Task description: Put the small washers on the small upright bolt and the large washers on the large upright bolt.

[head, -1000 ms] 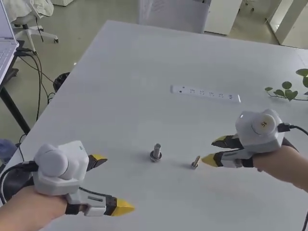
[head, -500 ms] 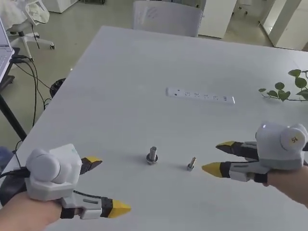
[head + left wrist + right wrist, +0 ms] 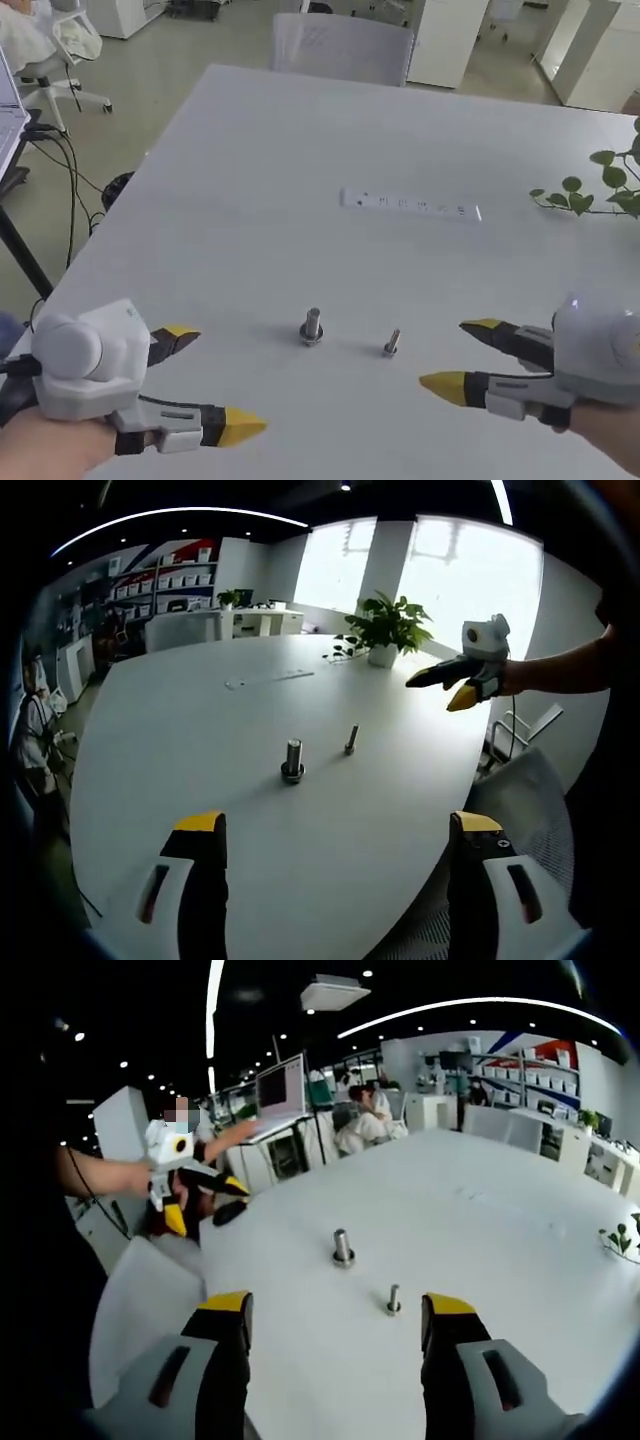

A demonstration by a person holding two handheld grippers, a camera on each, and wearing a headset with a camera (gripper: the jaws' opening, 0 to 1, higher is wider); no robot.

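Observation:
The large upright bolt (image 3: 312, 328) stands on the white table (image 3: 300, 180), with a washer at its base. The small upright bolt (image 3: 391, 344) stands a little to its right, also with something at its foot. Both show in the left gripper view as large bolt (image 3: 292, 761) and small bolt (image 3: 351, 740), and in the right gripper view as large bolt (image 3: 343, 1248) and small bolt (image 3: 394, 1300). My left gripper (image 3: 212, 385) hangs open and empty at the near left. My right gripper (image 3: 465, 354) is open and empty at the near right. No loose washers are visible.
A white power strip (image 3: 410, 205) lies further back on the table. A potted plant (image 3: 600, 190) reaches in at the right edge. A grey chair (image 3: 342, 45) stands at the far end. Cables and a desk sit to the left.
My right gripper has drawn back toward me and to the right, away from the small bolt. The left gripper stays low at the near left. The head camera has tilted.

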